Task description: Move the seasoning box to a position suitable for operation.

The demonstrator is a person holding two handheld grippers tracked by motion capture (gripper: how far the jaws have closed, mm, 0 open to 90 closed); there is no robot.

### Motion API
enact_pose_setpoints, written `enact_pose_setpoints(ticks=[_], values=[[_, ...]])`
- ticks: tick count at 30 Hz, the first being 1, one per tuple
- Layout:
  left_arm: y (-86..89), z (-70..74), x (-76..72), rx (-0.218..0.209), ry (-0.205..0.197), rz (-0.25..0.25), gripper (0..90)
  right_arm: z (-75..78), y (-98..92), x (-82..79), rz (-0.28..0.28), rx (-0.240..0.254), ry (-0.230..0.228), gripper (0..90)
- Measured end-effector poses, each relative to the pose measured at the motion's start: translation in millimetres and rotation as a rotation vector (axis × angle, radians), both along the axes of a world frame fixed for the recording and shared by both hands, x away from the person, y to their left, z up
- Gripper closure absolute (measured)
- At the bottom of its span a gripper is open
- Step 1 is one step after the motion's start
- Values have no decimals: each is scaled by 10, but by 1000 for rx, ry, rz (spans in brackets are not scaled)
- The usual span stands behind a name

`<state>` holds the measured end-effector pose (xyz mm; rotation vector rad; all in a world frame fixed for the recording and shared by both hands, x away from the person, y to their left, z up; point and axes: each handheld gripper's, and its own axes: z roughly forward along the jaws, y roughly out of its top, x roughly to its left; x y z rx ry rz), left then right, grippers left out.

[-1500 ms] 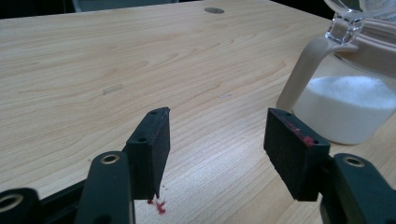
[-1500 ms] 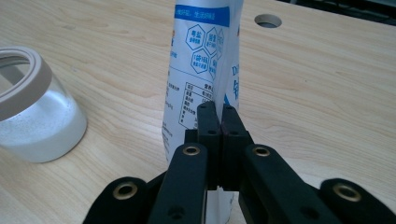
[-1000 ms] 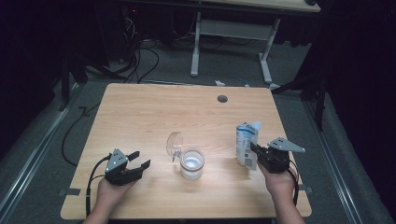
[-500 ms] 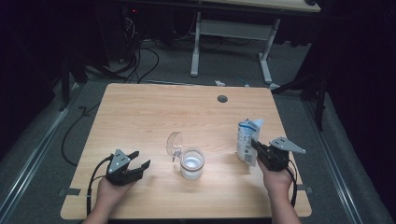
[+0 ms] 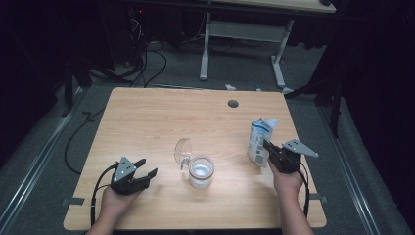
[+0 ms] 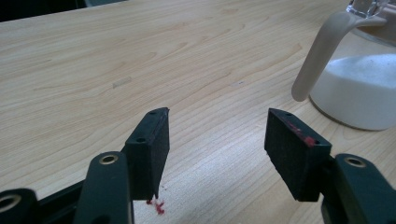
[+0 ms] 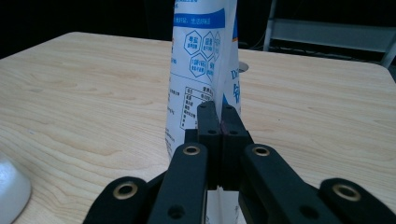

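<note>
Pinching a white and blue pouch (image 7: pixel 201 70) upright near the table's (image 5: pixel 161 117) right edge, the right gripper (image 7: pixel 218 122) has its jaws closed flat on the pouch's edge. The left gripper (image 6: pixel 217 140) rests half open, holding nothing. Farther in, a glass jar (image 5: pixel 201 172), lid (image 5: pixel 182 151) flipped open, holds white powder.

Wooden table (image 5: pixel 161 122) with a round cable hole (image 5: pixel 233 104), white-legged desk (image 5: pixel 242 41) behind, floor cables (image 5: pixel 147 58)

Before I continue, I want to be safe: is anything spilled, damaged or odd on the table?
No spill. The jar has its lid flipped open. The bag, pinched by the right gripper, has a crumpled top.
</note>
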<state>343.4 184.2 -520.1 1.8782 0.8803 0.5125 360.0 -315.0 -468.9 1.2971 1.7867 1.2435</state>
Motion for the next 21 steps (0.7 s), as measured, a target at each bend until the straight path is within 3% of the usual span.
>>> enact_pose_setpoints(ticks=[12,21], values=[[-24,-5,-12,7,-1,-17,405,-46,36,11,4,-29,-10,897],[-40,-7,-15,9,-1,-26,406,-101,9,-97,2,-26,0,884]])
